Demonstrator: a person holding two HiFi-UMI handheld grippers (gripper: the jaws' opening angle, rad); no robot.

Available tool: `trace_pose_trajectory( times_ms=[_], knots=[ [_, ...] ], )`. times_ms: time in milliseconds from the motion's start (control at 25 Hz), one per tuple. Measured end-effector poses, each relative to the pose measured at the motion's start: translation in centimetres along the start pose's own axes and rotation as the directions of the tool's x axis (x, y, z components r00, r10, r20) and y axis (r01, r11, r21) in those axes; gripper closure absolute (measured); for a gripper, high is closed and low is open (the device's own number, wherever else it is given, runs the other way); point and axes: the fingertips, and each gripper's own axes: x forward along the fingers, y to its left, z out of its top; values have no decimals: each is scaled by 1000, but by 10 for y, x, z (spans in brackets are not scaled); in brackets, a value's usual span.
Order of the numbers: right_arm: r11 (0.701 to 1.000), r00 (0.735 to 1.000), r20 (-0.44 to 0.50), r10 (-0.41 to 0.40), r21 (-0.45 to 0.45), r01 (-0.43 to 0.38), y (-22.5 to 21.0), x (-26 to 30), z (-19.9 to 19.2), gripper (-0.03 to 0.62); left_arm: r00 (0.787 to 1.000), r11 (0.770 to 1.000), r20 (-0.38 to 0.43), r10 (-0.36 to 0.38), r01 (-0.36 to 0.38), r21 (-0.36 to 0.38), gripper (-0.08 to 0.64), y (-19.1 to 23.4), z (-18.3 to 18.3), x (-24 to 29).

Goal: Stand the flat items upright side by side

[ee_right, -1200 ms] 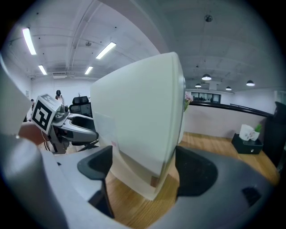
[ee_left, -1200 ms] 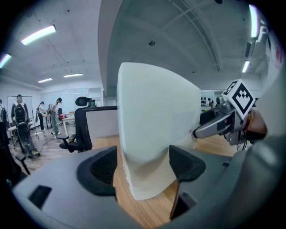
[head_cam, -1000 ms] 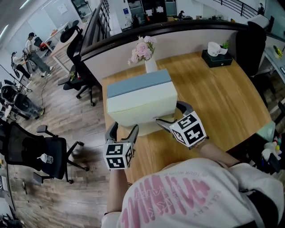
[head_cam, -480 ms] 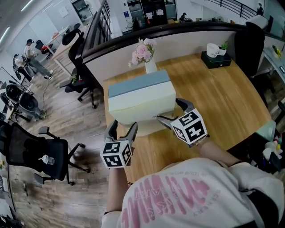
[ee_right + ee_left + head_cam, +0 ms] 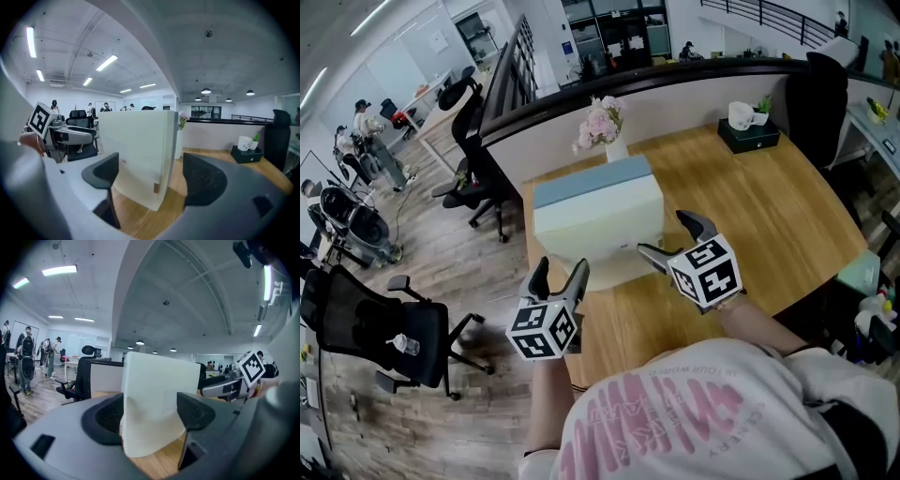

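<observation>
Nearest the camera, two forearms are stretched forward from the body, each ending in a gripper with its marker cube turned upward. The left gripper [image 5: 560,267] is aimed away and slightly downward at the near-left corner of the cream slab [image 5: 600,220]. In the left gripper view, that corner [image 5: 154,390] is pinched between the jaws, and the soft face is dented beside the left pad. The right gripper [image 5: 664,234] is angled inward toward the slab's near-right corner. In the right gripper view, the corner [image 5: 136,150] is seen between jaws held apart, with bare wood showing between the slab's edge and the right pad. The slab is held upright over the near-left part of the wooden table [image 5: 769,206], its broad face turned toward the person and its long axis laid left to right, slightly skewed. A blue slab [image 5: 591,180] is set upright against its far face, parallel to it. Just beyond, a vase of flowers [image 5: 602,122] is seen near the partition, and a tissue box [image 5: 748,131] farther right.
</observation>
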Motion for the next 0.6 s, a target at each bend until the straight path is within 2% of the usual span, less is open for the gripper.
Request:
trace_pose_trajectory(
  times_ms=[200, 280, 360, 440, 520, 600],
  knots=[
    [998, 999, 30, -37, 45, 36, -2, -20, -1, 166, 999, 999, 51, 12, -10, -40, 209, -7, 7, -22],
    [996, 997, 36, -71, 58, 69, -6, -28, -5, 190, 997, 999, 75, 14, -10, -49, 234, -12, 9, -32],
    [990, 994, 30, -105, 98, 102, -11, -35, -11, 263, 996, 999, 87, 20, -16, -43, 259, -14, 7, -41],
    [976, 991, 28, -129, 178, 122, -15, -41, -22, 354, 996, 999, 87, 32, -28, -41, 279, -15, 0, -49],
    [956, 989, 22, -149, 257, 139, -20, -46, -36, 472, 996, 997, 76, 41, -35, -69, 320, -15, -12, -56],
    [944, 985, 2, -171, 287, 163, -23, -51, -53, 551, 998, 993, 52, 41, -35, -111, 363, -20, -29, -58]
  ],
)
